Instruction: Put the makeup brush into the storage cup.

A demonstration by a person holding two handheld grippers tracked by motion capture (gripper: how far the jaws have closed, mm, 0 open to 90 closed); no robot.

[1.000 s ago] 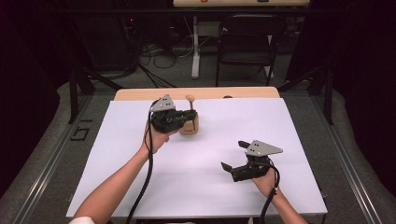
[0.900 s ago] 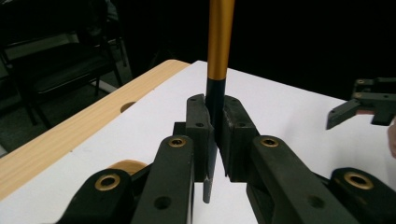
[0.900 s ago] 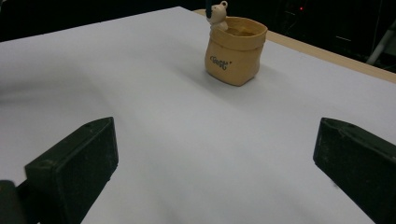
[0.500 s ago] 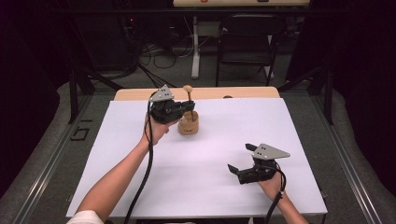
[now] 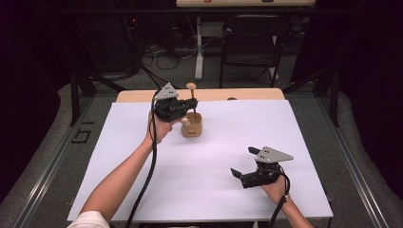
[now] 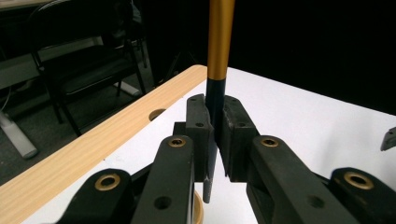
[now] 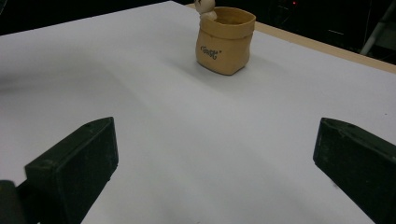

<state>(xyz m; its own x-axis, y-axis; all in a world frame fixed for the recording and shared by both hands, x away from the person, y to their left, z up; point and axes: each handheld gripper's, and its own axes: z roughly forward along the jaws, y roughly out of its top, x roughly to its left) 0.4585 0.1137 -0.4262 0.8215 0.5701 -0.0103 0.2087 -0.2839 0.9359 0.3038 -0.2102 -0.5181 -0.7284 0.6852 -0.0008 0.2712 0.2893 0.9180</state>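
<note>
Bare sheet (image 5: 199,180); sole obstacle: pot (image 5: 192,127).

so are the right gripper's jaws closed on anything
No, the right gripper has its jaws wide apart over the bare white table.

Black grippers (image 5: 259,173) bear grey three-cornered plates; black cables; brass-ringed screw holes.

We find one small dark printed word on the front of the tan sack-shaped ceramic pot (image 7: 225,41); its letters are too blurred to read.
</note>
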